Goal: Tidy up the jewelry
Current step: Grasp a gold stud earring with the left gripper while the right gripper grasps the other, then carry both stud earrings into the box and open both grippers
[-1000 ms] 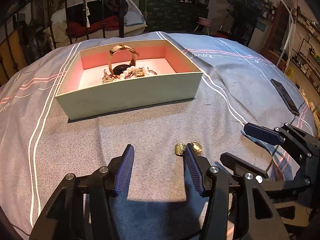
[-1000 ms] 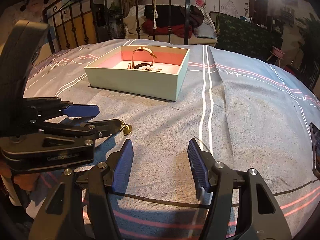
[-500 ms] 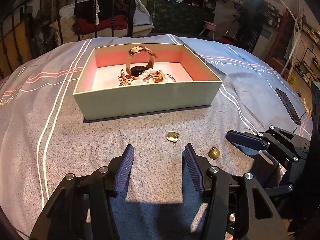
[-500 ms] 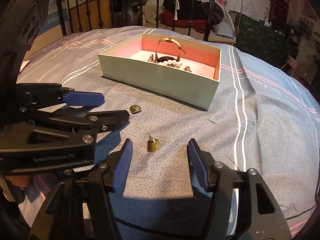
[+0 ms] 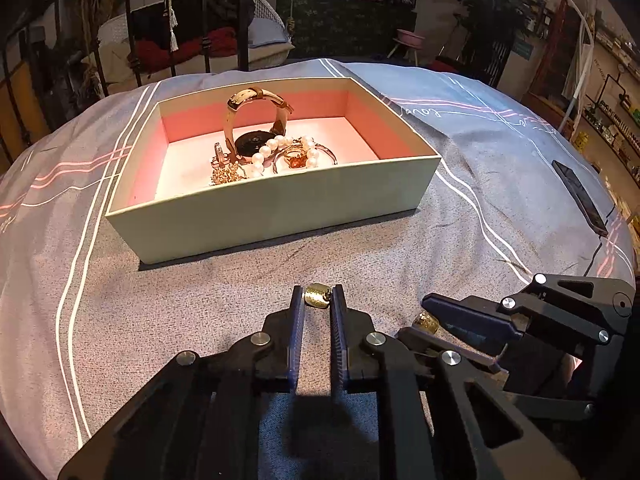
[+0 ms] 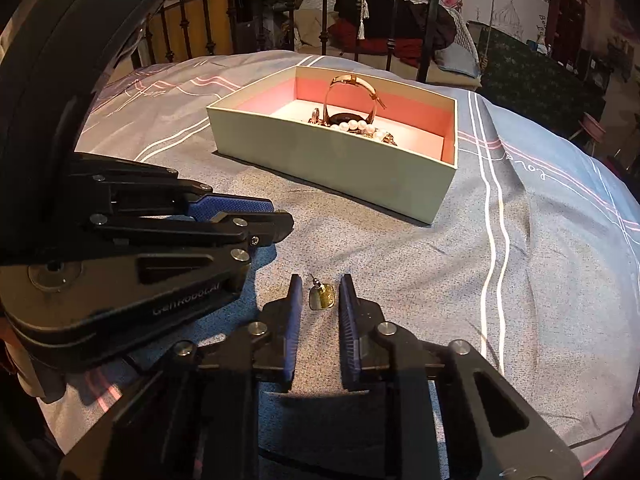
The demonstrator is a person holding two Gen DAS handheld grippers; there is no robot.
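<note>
A pale green box [image 5: 280, 204] with a pink lining stands on the bed; it holds a watch [image 5: 256, 120], a pearl bracelet [image 5: 280, 148] and rings. My left gripper [image 5: 318, 296] is shut on a gold earring [image 5: 318, 295] at its fingertips, low over the bedspread. My right gripper [image 6: 320, 294] has narrowed around a second gold earring [image 6: 322, 296] that lies on the cover; small gaps still show beside it. The box [image 6: 340, 156] also shows in the right wrist view, ahead. The right gripper [image 5: 444, 312] also shows at the right of the left wrist view, with the second earring [image 5: 426, 322] by it.
A dark phone [image 5: 580, 196] lies on the grey striped bedspread [image 5: 480, 184] at the far right. A black metal bed frame [image 6: 400, 12] stands behind the box. The left gripper's body [image 6: 140, 240] fills the left of the right wrist view.
Both grippers have moved forward and down onto the two earrings. The left jaws have shut on one earring; the right jaws have narrowed around the other.
</note>
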